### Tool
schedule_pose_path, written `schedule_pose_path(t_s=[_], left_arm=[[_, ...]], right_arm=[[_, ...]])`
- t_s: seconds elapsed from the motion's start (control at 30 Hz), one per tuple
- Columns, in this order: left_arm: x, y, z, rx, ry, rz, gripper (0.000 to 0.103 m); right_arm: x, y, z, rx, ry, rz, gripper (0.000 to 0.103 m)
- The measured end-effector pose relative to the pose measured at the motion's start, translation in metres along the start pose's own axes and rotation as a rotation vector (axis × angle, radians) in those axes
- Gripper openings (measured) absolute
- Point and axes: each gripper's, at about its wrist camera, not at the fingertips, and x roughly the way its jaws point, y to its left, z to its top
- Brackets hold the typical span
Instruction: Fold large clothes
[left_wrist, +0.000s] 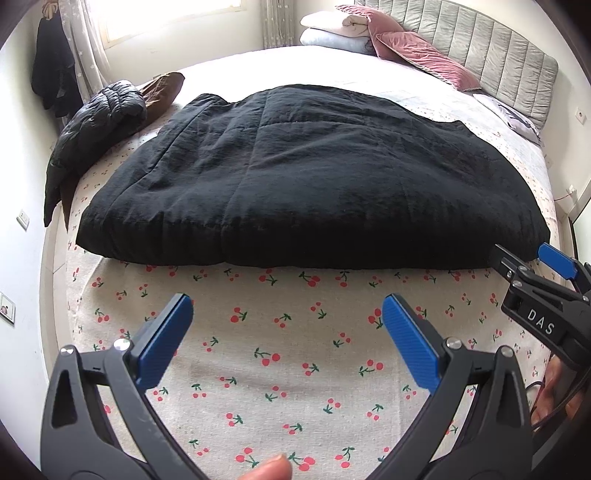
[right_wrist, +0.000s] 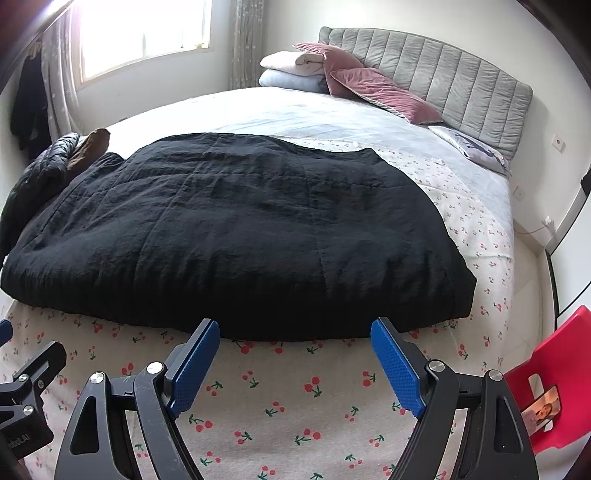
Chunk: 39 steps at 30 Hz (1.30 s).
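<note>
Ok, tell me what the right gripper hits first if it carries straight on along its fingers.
Most likely the near folded edge of the black padded garment. The right gripper is open and empty, aimed downward over the cherry-print sheet; depth is unclear, so it might touch the sheet just before that edge.

Both cameras sit at the foot of the bed (left_wrist: 258, 387), angled down across it toward the headboard (left_wrist: 480, 44). The left wrist view looks from behind the left gripper (left_wrist: 287, 306), low over the cherry-print sheet, near the black garment (left_wrist: 295, 177). The right wrist view looks from just beside it, behind the right gripper (right_wrist: 291, 332), closer to the garment's near edge. Both share garment, pillows (right_wrist: 369, 85), headboard and window (right_wrist: 147, 33); each catches the other gripper at its edge.
</note>
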Motion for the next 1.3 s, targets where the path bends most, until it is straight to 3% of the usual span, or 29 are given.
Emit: schedule_pose_path(t_s=[1.3], left_arm=[[0.0025, -0.0008, -0.0012, 0.005, 0.012, 0.001, 0.102]], right_arm=[[-0.0001, 0.0037, -0.0014, -0.014, 0.007, -0.006, 0.085]])
